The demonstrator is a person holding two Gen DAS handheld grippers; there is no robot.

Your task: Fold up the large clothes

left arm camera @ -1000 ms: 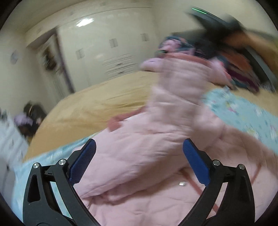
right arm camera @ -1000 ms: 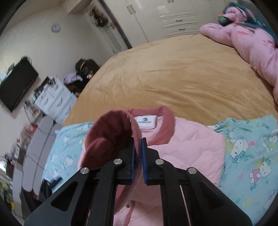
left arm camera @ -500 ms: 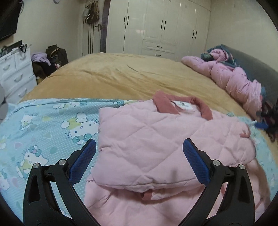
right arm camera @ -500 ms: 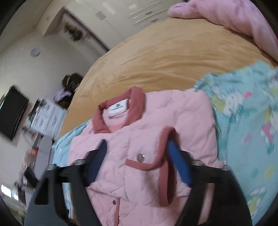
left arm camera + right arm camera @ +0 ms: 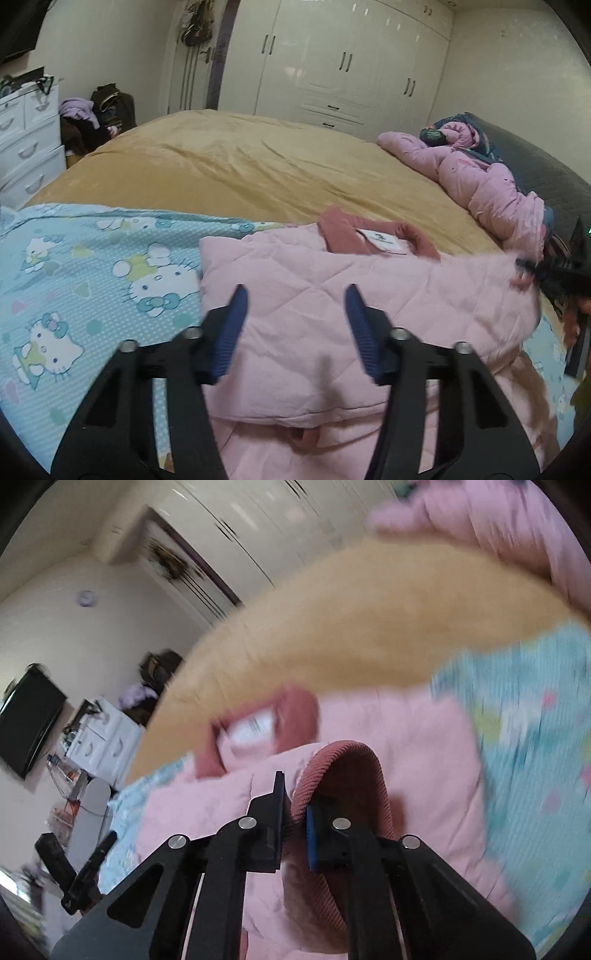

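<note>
White label (image 5: 382,242) sewn inside the jacket's dusty-red collar (image 5: 343,230): dark mark on it, too small to read. In the right wrist view the label is smeared by motion, also unreadable. Cartoon cat print on the light blue sheet (image 5: 92,273); no legible words there.

Your left gripper (image 5: 295,325) is spread partway, blue pads (image 5: 231,332) apart, nothing between them. It hangs over the near half of the pink quilted jacket (image 5: 332,325); whether it touches the fabric cannot be told.

Your right gripper (image 5: 295,812) is clenched on the ribbed red cuff (image 5: 343,764) of a sleeve, the cuff arching up and over the right-hand pad.

The jacket lies folded on the blue sheet at the near edge of the bed, collar toward the tan bedspread (image 5: 258,166), one folded edge near the cat print. A bunched pink duvet (image 5: 491,184) sits along the bed's right edge, well apart. White wardrobe (image 5: 343,66) beyond the far edge of the bed.
</note>
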